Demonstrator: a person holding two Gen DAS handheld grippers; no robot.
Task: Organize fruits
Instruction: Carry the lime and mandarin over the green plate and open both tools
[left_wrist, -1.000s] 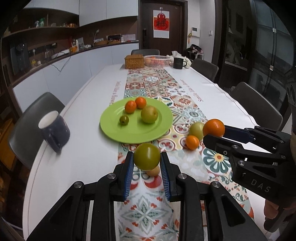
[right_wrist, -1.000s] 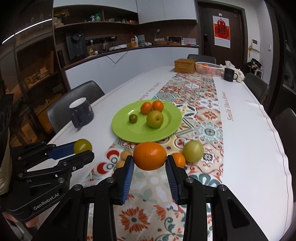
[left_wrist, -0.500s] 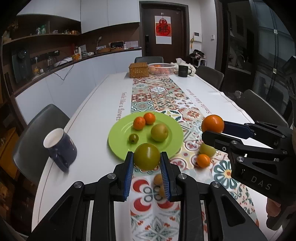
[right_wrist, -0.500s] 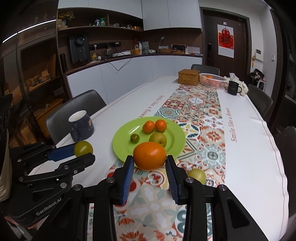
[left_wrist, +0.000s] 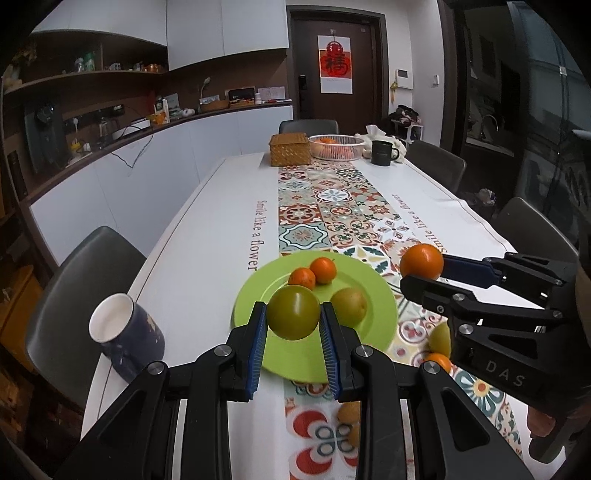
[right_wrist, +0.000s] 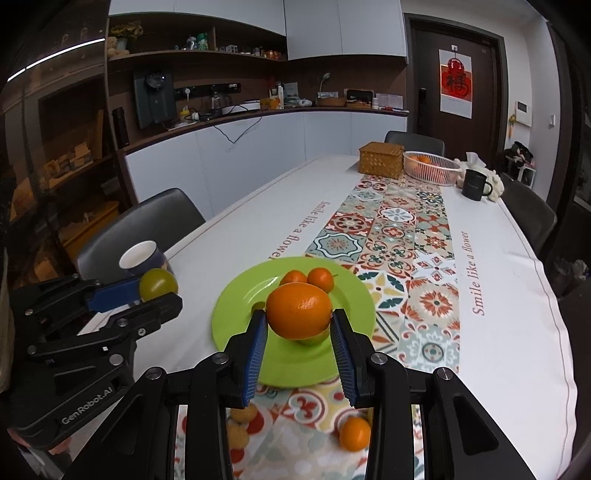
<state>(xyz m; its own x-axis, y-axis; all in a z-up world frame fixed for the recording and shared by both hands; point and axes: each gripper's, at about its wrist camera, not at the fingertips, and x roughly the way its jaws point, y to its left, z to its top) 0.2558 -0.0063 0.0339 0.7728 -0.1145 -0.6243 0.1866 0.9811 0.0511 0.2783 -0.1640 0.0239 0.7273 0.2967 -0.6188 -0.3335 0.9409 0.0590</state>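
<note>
Left wrist view: a smooth, round olive-green fruit (left_wrist: 293, 312) is seen just above centre, gripped between the blue ribbed pads of the left gripper (left_wrist: 293, 325), whose jaws are closed narrowly on its sides. It is held in front of the near part of a lime-green plate (left_wrist: 373, 291). On the plate two small tangerines (left_wrist: 314, 273) are seen touching each other, with a yellowish pear-like fruit (left_wrist: 349, 304) just right of them. At the right edge the right gripper (left_wrist: 424, 275) is seen from the side, closed on a glossy orange (left_wrist: 422, 260). Below it, a yellow-green fruit (left_wrist: 440, 338) and a small orange one (left_wrist: 439, 361) lie on the patterned runner (left_wrist: 332, 210). A dark blue mug (left_wrist: 125, 339) with a white inside stands at lower left on the white tablecloth (left_wrist: 221, 229).

Right wrist view: the orange (right_wrist: 299, 311) is shown at centre, clamped between the right gripper's (right_wrist: 299, 332) pads over the plate (right_wrist: 236, 314). A loose tangerine (right_wrist: 354, 434) lies on the runner at the bottom.

At the table's far end a wicker box (left_wrist: 290, 148), a white basket (left_wrist: 337, 146) and a black mug (left_wrist: 382, 152) are set. Grey chairs (left_wrist: 77, 280), white cabinets and a dark door lie beyond.
</note>
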